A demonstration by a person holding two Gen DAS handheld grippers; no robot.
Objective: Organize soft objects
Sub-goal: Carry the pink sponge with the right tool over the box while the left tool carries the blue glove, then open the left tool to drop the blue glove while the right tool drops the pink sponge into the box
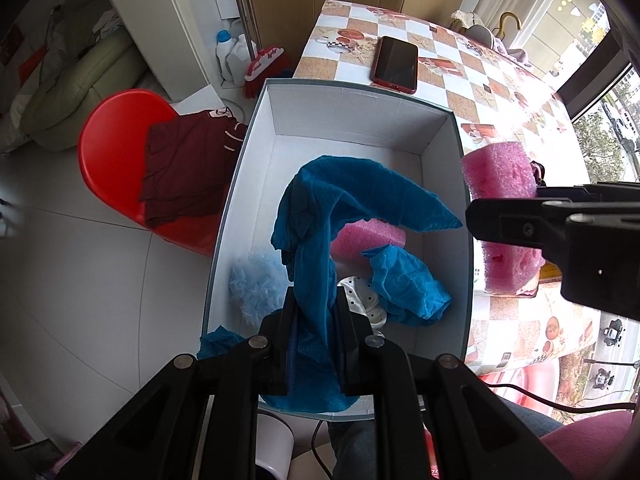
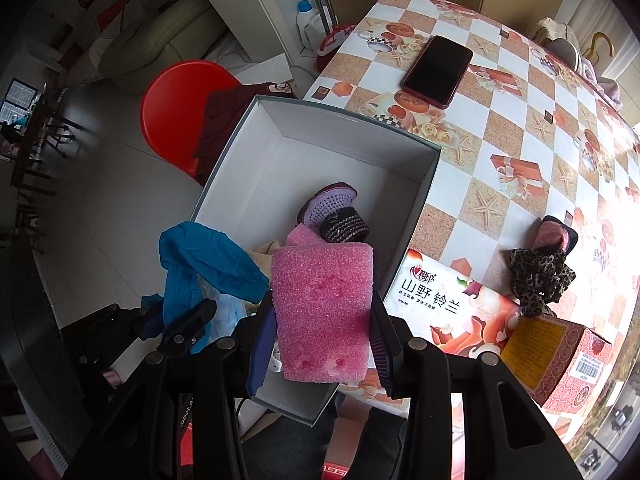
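Your left gripper [image 1: 314,304] jaws clench the blue cloth [image 1: 344,200] over the box [image 1: 352,116]; your right gripper [image 2: 326,316] grasps the pink sponge [image 2: 322,312]. Only its view shows the tissue pack [image 2: 448,304] reading "山野铃兰".

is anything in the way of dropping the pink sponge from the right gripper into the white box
Nothing solid blocks it. The right gripper holds the pink sponge above the open box, near its front end. The blue cloth hanging from the left gripper is beside it, and soft items already lie below.
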